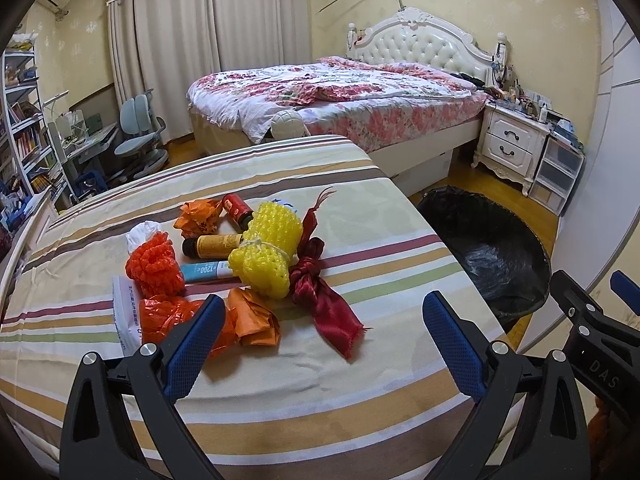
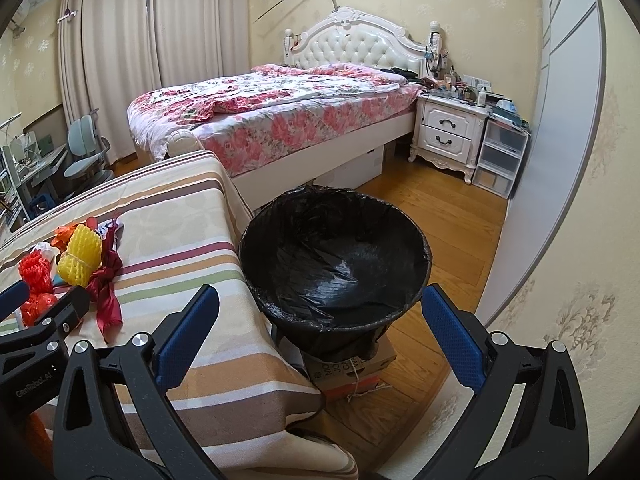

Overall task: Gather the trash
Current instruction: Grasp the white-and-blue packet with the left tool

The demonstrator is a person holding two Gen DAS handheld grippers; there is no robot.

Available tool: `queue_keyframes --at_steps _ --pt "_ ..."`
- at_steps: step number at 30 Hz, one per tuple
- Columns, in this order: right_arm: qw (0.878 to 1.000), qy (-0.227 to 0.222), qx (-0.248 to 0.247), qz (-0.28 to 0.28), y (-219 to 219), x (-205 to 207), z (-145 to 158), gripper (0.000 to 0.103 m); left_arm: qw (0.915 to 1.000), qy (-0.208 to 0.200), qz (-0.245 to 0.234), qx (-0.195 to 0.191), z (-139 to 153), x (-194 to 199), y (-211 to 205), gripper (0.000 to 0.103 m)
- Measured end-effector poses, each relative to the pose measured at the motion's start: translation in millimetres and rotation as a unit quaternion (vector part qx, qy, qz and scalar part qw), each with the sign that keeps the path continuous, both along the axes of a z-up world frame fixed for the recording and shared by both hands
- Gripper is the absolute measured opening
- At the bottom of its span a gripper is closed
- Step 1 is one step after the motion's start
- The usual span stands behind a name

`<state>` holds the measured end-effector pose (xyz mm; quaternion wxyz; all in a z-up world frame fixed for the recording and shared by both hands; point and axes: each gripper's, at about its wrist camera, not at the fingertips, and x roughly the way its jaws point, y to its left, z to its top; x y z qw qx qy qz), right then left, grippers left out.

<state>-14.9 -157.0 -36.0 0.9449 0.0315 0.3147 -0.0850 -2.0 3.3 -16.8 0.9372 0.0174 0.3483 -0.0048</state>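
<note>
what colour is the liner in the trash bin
Black and glossy. The bin liner shows best in the right wrist view, where the open bin faces the camera.

I note a tablecloth (image 1: 320,380) striped in cream, tan, brown, maroon and green. On it I record a yellow foam net (image 1: 266,254), a dark red ribbon (image 1: 320,292) just right of the net, and a red-orange foam net (image 1: 154,266) left of it. Nearer than the yellow net lie a glossy orange plastic bag (image 1: 168,318) and crumpled orange paper (image 1: 256,318). Behind the net I see a red can (image 1: 237,209) and a dark bottle with a yellow label (image 1: 214,246); a light blue tube (image 1: 206,271) touches its left side. The bin (image 2: 336,264) right of the cloth carries a black liner. My left gripper (image 1: 320,342) and right gripper (image 2: 320,340) are black with blue textured finger pads (image 1: 454,348). The bed (image 2: 280,116) has a pink-and-white floral quilt and a white tufted headboard.
</note>
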Motion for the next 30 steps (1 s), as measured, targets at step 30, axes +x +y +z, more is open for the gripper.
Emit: queue_keyframes --at_steps 30 --pt "0.989 0.042 -0.005 0.14 111 28 -4 0.079 0.9883 0.059 0.139 -0.018 -13 -27 176 0.079"
